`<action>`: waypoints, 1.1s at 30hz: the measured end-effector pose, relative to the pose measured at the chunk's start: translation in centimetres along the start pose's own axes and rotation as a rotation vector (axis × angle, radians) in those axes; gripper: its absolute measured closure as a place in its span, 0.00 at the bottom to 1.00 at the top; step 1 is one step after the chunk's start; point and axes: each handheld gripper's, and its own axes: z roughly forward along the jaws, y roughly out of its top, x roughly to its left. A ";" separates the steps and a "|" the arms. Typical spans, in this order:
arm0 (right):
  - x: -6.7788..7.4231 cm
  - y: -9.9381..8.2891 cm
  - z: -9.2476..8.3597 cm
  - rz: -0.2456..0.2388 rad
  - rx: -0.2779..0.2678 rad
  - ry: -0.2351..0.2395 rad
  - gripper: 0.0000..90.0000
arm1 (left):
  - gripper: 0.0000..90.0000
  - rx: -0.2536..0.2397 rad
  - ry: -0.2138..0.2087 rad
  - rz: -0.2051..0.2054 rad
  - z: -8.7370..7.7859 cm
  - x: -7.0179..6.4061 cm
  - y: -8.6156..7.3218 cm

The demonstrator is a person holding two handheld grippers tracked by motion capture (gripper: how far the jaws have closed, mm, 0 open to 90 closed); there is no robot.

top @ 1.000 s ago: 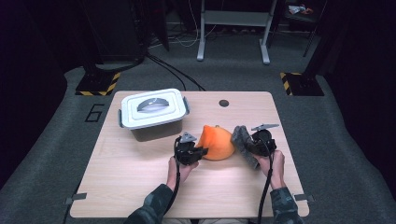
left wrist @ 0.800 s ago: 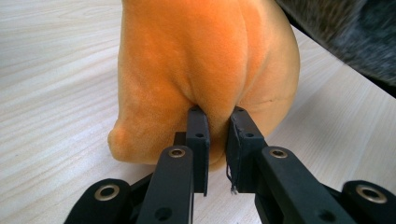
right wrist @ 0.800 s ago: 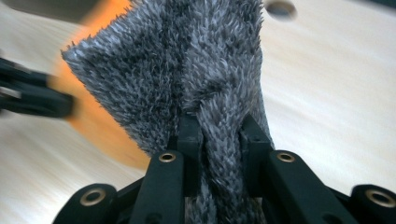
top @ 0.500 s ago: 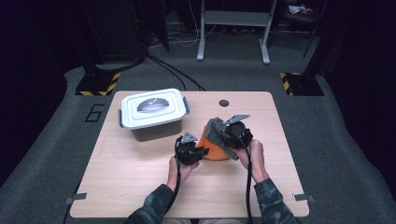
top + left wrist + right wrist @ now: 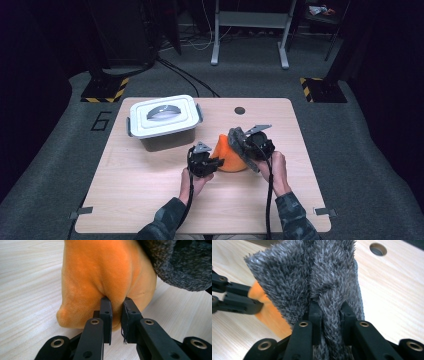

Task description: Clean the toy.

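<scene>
Grey carpet surrounds the pale wooden counter (image 5: 150,200) where I work, with dark stands and a metal frame behind it. Farthest left on the counter sits a white lidded box (image 5: 162,120), well apart from my claws and out of their way. Moving right, my left claw (image 5: 216,163) pinches a fold of the orange plush piece (image 5: 100,277) near its lower edge; the left gripper view has both pads pressed into the soft cloth, which rests on the counter just right of centre. Next comes the grey fuzzy cloth (image 5: 312,277), draped against the top and right side of the orange piece and covering part of it from above. My right claw (image 5: 239,145) is clenched on a bunch of that grey cloth, its fibres squeezed between the jaws. Beyond them, a round hole (image 5: 239,110) marks the counter's far edge.
</scene>
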 end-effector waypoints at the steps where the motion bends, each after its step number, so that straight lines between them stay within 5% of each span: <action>1: -0.3 -0.3 0.0 0.010 0.004 -0.005 0.85 | 0.89 0.001 0.000 0.003 0.0 0.0 0.0; 7: -2.3 -2.6 0.8 0.087 0.037 -0.016 0.85 | 0.89 0.002 0.001 -0.006 0.0 0.2 0.0; 11: -3.8 -4.7 3.1 0.157 0.124 -0.008 0.85 | 0.89 -0.005 -0.002 -0.014 0.1 0.3 -0.1; 16: -4.2 -5.9 4.7 0.175 0.168 0.009 0.84 | 0.89 -0.009 -0.003 -0.016 0.1 0.3 -0.2; 20: -4.4 -5.7 4.0 0.170 0.161 -0.010 0.84 | 0.89 -0.002 -0.006 -0.022 0.0 0.5 -0.1; 24: -4.6 -4.8 1.3 0.159 0.095 -0.044 0.84 | 0.89 0.011 -0.005 -0.017 -0.2 0.6 -0.1; 29: -2.3 -2.5 -2.4 0.086 -0.034 -0.044 0.84 | 0.89 0.002 -0.005 -0.014 -0.1 0.5 -0.5; 33: -0.7 -1.4 -1.3 0.031 -0.010 -0.015 0.84 | 0.89 0.000 0.002 0.000 0.0 0.6 -0.2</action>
